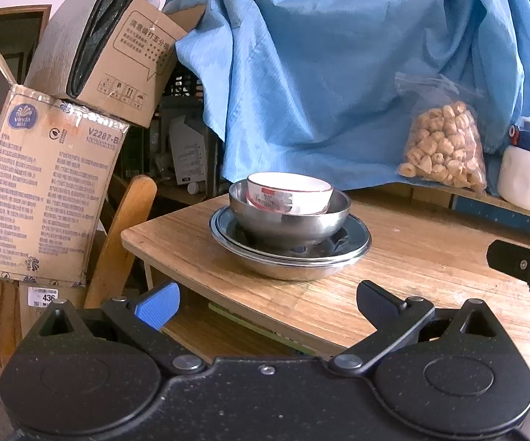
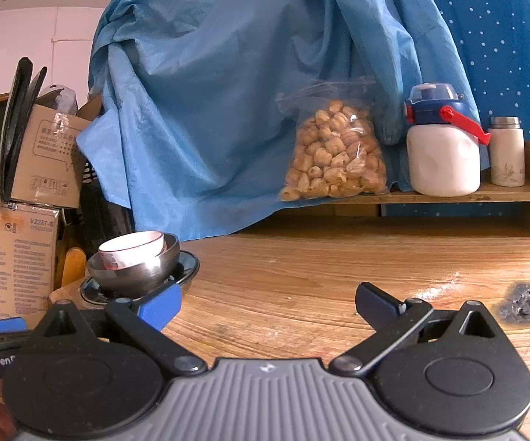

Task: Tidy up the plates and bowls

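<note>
A white bowl (image 1: 290, 192) nested in a steel bowl (image 1: 289, 220) on stacked steel plates (image 1: 290, 257) sits at the wooden table's (image 1: 430, 268) left corner, both left gripper (image 1: 267, 303) and right gripper (image 2: 268, 303) empty with fingers apart, while only the right wrist view shows a small flask (image 2: 507, 151) on the shelf

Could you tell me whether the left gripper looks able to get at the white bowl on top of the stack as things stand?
Probably yes. The left gripper is open, and only bare table lies between it and the white bowl, which sits exposed in the steel bowl.
</note>
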`<state>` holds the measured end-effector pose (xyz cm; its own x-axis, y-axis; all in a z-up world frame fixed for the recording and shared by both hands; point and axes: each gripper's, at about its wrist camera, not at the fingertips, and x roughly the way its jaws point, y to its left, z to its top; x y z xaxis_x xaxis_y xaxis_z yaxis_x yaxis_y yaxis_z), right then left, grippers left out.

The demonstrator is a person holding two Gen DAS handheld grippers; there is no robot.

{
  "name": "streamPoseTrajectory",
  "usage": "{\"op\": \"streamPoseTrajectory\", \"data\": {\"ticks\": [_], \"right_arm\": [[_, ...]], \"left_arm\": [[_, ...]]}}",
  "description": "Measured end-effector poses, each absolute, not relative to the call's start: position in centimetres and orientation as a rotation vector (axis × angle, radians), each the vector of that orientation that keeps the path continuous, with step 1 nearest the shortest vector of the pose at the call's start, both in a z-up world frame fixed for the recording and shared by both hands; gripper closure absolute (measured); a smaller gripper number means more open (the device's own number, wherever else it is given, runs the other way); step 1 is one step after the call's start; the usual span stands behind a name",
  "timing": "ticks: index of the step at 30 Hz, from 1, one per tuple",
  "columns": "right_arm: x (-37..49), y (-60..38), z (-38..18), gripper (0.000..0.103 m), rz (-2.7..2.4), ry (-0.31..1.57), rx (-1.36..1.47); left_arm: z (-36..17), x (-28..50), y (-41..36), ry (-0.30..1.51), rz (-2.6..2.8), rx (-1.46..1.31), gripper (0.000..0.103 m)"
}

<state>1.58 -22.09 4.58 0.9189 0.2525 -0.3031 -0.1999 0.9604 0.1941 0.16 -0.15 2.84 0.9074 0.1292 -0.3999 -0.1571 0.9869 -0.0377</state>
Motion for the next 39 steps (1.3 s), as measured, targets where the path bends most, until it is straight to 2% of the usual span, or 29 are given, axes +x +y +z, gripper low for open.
{"op": "streamPoseTrajectory", "data": {"ticks": [39], "right_arm": [[1.15,-22.71,4.48,0.0,0.247,0.334,0.169]], "left_arm": [[2.98,-0.08,-0.15,0.407,0.171,-0.077,0.001]]}}
